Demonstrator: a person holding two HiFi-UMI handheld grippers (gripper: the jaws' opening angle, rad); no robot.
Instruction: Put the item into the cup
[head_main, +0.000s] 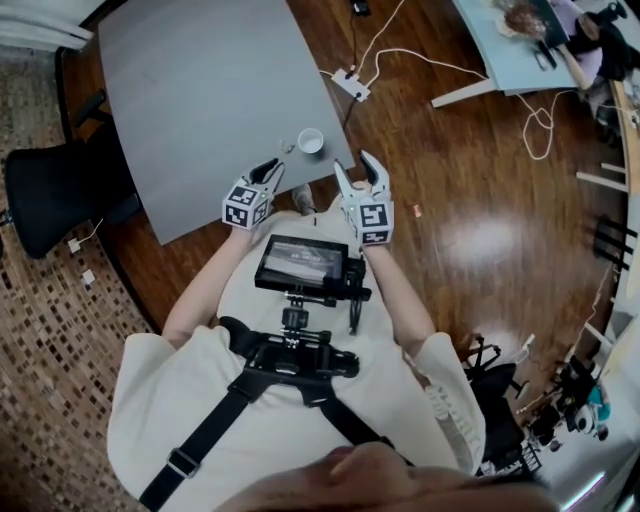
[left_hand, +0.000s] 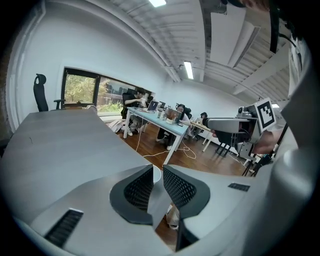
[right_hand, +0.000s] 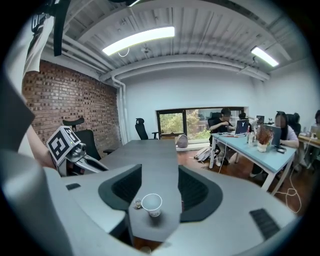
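1. The item (right_hand: 137, 203) is a small, pale, glassy-looking bit, too small for me to name. It lies on the grey table (head_main: 200, 100), just left of the cup (head_main: 310, 140).
2. The cup is plain white paper, upright and open-mouthed, by the table's near right corner.
3. My left gripper (head_main: 272, 166) has its jaws a narrow slit apart with nothing between them, at the table's near edge.
4. My right gripper (head_main: 360, 172) gapes wide and empty, and the cup and item show beyond its jaws.
5. Each marker cube (head_main: 247, 205) carries black-and-white square patterns.
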